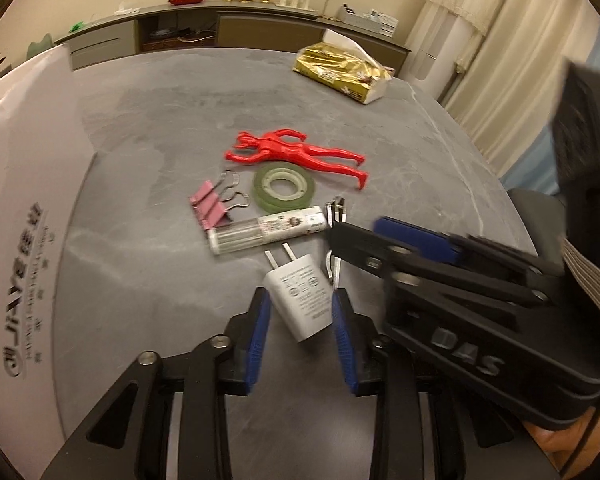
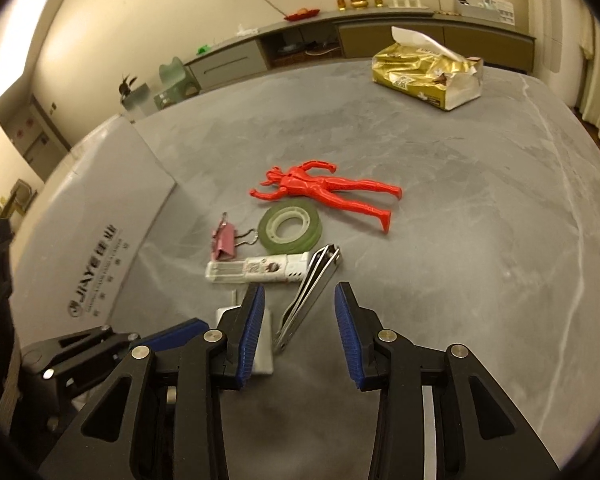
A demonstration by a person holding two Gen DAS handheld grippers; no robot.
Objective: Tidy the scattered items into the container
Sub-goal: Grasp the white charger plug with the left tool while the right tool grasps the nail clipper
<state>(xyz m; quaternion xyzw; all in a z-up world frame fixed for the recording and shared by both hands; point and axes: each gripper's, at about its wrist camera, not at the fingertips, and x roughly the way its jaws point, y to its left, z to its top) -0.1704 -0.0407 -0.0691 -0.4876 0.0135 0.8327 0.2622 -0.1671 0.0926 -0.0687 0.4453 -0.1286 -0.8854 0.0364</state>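
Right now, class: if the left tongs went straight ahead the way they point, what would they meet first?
The white plug adapter. It already lies between the open left tongs, prongs pointing away. Beyond it lies the clear tube, though depth is hard to judge.

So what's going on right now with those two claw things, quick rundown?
Left gripper open, straddling white charger. Right gripper open over nail clipper. Nothing lifted yet. Grippers crowd each other.

Left gripper [image 1: 300, 312] low, jaws apart; right gripper [image 2: 300, 320] alongside, jaws also apart. Both angled fwd, nothing clamped.
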